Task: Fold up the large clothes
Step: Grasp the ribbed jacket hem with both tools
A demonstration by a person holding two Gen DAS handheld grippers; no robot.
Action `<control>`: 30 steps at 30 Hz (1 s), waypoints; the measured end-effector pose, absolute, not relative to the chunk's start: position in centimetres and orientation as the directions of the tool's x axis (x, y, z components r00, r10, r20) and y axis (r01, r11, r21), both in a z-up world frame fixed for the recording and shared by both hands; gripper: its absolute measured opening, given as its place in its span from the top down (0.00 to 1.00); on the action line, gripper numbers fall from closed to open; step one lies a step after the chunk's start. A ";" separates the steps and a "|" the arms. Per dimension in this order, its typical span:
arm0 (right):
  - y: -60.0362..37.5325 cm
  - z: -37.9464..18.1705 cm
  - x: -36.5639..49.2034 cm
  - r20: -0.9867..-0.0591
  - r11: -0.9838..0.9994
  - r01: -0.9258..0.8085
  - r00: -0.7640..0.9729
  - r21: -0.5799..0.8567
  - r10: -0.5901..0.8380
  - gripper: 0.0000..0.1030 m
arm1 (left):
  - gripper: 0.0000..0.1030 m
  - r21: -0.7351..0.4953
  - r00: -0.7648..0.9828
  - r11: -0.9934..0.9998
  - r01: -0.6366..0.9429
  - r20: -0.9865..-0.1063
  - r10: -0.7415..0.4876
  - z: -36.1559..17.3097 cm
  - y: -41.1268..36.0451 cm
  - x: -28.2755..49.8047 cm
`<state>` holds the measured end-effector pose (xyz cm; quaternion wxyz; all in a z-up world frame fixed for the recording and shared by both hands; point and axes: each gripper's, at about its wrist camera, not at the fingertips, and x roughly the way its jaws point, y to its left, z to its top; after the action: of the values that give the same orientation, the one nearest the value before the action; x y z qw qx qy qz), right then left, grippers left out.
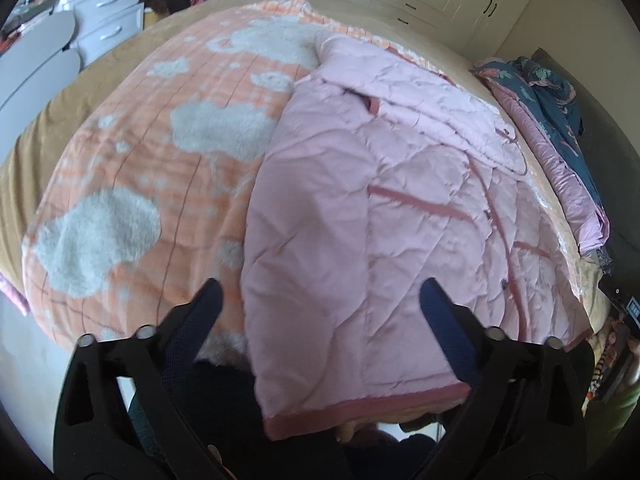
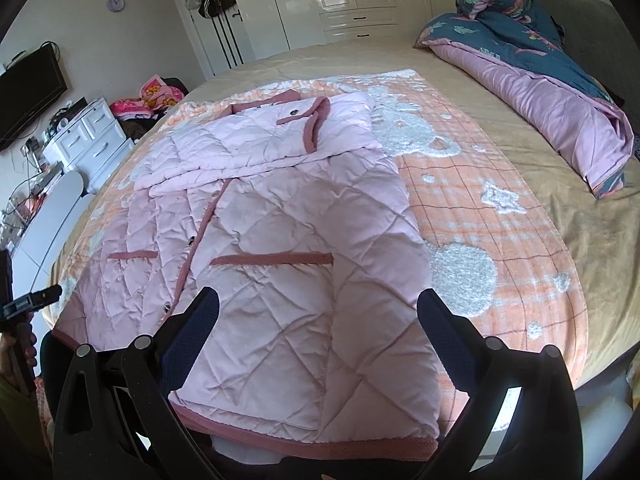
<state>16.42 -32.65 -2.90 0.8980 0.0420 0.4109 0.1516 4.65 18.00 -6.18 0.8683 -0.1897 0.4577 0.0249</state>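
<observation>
Two grippers hover over the near edge of the bed [image 2: 560,216], where the coat [image 2: 280,240] lies flat on a blanket [image 2: 500,216], its hem overhanging that edge. The left gripper [image 1: 322,300] and right gripper [image 2: 318,306] both have fingers spread, pinching nothing. The risk, as I judge it: the quilted fabric is puffy and slick, so a shallow bite at the hem could slip, or catch only the top layer and drag the fold askew. The hem's underside and the sleeves tucked near the collar are hard to make out; the left view is blurred.
</observation>
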 end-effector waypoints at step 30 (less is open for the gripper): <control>-37.3 -10.4 17.9 -0.869 0.875 -0.201 0.151 0.440 0.471 0.05 | 0.37 -0.334 0.467 0.928 -0.165 -0.855 -0.225 -10.5 16.8 5.3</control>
<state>17.85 -37.29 -10.41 0.7506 0.1106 0.6118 0.2238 5.28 16.78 -10.50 0.8355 -0.1888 0.5157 -0.0180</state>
